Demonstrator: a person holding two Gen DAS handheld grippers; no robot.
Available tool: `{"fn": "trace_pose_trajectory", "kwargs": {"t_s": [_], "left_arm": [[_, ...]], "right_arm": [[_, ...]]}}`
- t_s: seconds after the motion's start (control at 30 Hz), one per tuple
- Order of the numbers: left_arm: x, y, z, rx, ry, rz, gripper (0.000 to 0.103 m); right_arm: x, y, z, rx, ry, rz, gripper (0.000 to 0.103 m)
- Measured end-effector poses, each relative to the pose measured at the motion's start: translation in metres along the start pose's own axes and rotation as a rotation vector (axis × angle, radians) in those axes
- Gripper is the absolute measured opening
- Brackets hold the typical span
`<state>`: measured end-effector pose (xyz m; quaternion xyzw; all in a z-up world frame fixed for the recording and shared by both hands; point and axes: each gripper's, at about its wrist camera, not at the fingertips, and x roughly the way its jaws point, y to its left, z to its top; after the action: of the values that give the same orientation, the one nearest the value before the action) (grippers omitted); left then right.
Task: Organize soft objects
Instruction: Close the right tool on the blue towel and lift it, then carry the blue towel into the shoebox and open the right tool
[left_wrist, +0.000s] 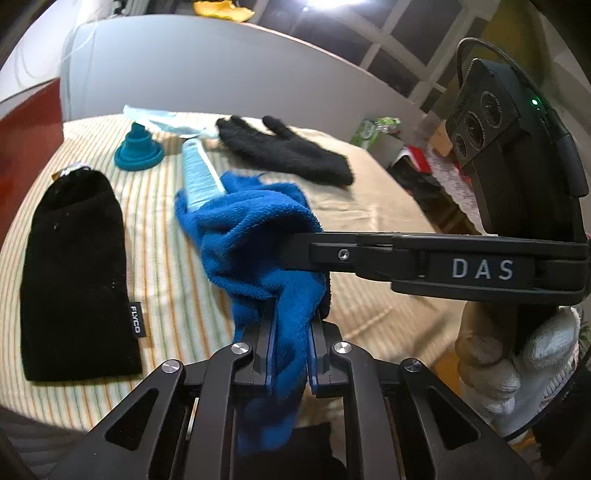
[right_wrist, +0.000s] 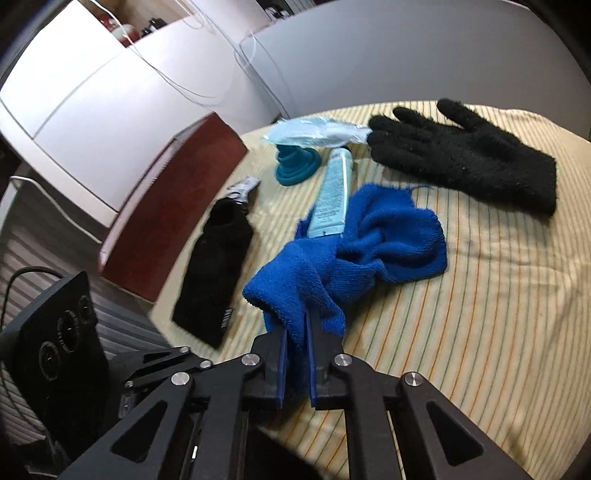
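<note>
A blue towel (left_wrist: 255, 236) lies bunched on the striped tablecloth (left_wrist: 373, 206). My left gripper (left_wrist: 291, 332) is shut on one end of it. My right gripper (right_wrist: 297, 332) is shut on the other end (right_wrist: 295, 280); its arm crosses the left wrist view from the right (left_wrist: 443, 258). A black glove (left_wrist: 284, 149) (right_wrist: 465, 151) lies flat beyond the towel. A black pouch (left_wrist: 74, 280) (right_wrist: 218, 273) lies at the left. A pale blue tube (left_wrist: 201, 173) (right_wrist: 332, 192) lies partly against the towel.
A teal collapsible funnel (left_wrist: 138, 147) (right_wrist: 293, 166) and a clear plastic packet (right_wrist: 314, 133) sit at the far side. A red-brown box (right_wrist: 166, 206) stands left of the table. A white wall panel (left_wrist: 221, 74) rises behind.
</note>
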<state>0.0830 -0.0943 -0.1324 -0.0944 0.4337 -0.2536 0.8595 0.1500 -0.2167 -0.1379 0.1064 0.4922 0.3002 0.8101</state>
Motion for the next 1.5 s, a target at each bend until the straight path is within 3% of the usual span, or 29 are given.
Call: {"fn": "trace_pose_trajectory", "kwargs": {"t_s": [0.57, 1.13, 1.5], "left_arm": [[-0.065, -0.043, 0.009, 0.080, -0.136, -0.085, 0.011], [-0.125, -0.038, 0.055, 0.174, -0.320, 0.001, 0.009], [-0.183, 0.014, 0.085, 0.168, -0.437, 0.139, 0.009]], "right_arm": [[-0.080, 0.050, -0.011, -0.072, -0.126, 0.054, 0.005], [-0.117, 0.115, 0.032, -0.192, -0.251, 0.068, 0.005], [-0.098, 0.189, 0.090, -0.304, -0.281, 0.149, 0.005]]}}
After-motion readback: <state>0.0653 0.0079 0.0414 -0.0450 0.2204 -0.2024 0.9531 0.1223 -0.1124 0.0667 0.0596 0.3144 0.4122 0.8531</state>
